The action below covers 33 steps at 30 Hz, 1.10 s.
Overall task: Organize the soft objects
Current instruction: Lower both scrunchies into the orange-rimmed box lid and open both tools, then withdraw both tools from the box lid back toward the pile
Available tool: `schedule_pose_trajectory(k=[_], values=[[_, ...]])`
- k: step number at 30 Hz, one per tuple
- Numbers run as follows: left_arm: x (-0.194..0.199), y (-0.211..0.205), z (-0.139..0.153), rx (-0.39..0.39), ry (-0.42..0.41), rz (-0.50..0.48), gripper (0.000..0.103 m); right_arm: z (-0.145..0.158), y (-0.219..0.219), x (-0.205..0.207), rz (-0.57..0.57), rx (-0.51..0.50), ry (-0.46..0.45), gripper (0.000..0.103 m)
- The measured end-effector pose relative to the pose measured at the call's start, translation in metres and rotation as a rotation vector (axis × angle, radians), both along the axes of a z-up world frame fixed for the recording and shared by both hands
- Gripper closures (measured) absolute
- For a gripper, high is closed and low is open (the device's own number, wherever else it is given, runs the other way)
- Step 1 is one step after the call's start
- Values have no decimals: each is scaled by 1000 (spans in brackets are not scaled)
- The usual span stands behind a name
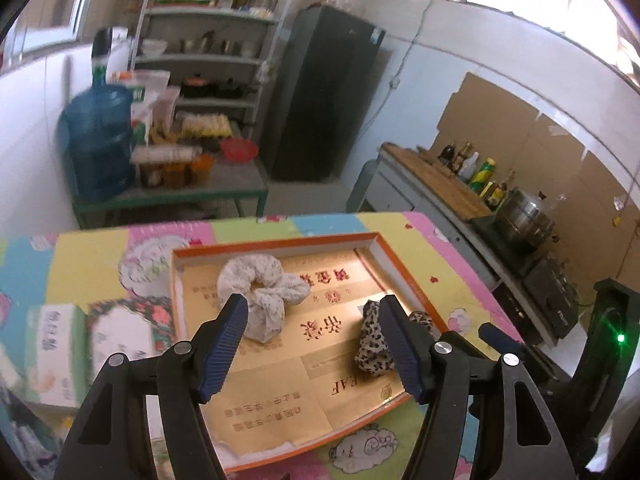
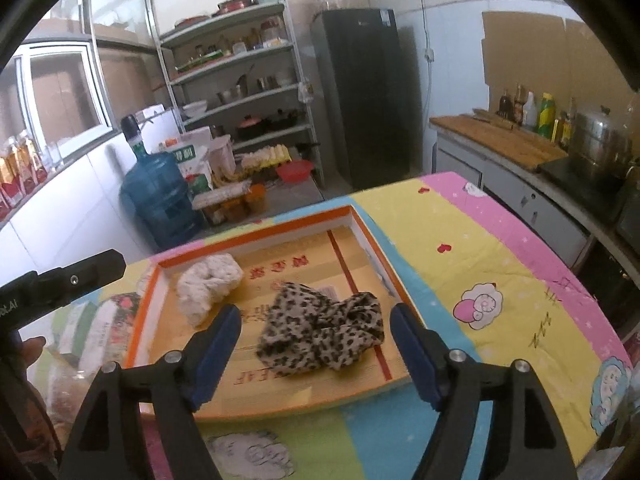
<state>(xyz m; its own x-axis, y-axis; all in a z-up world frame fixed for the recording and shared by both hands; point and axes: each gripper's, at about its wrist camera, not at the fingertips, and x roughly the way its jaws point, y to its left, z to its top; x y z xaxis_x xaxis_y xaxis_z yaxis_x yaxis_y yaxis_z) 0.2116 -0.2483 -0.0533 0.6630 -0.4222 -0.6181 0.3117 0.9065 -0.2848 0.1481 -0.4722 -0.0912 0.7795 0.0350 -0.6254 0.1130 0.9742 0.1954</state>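
An orange-rimmed shallow box (image 1: 276, 243) with a gold printed floor lies on the colourful table. A white floral scrunchie (image 1: 260, 292) lies in its far left part; it shows in the right wrist view too (image 2: 208, 284). A leopard-print scrunchie (image 2: 320, 330) lies in the box's right part, partly hidden behind my left gripper's right finger in the left wrist view (image 1: 372, 344). My left gripper (image 1: 314, 308) is open and empty above the box. My right gripper (image 2: 316, 320) is open and empty, its fingers either side of the leopard scrunchie, above it.
The table has a cartoon-print cloth (image 2: 500, 264). Tissue packs (image 1: 56, 356) lie on the table left of the box. Beyond are a blue water jug (image 2: 158, 196), a shelf rack (image 2: 240, 80), a dark fridge (image 2: 364, 92) and a counter with bottles and a pot (image 2: 560, 132).
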Motion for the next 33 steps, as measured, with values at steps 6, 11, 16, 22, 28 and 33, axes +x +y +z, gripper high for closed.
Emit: schedule_pose_trajectory(k=[6,11,16,22,28,33], values=[[-31,21,21,45,-94,-22,34,26,30,-33,0,-40,-50,26],[-58,49,31,55,-124,-26,33,43,58,-61,10,-48,-75,26],[-82,82,36,74,-138,-25,34,56,83,-87,15,-39,-93,26],[-110,128,42,84,-148,-4,33,69,116,-116,42,-49,-115,26],[-136,168,43,98,-163,35,34,73,142,-134,71,-48,-123,26],[-154,198,40,94,-167,68,34,74,160,-144,103,-57,-124,26]])
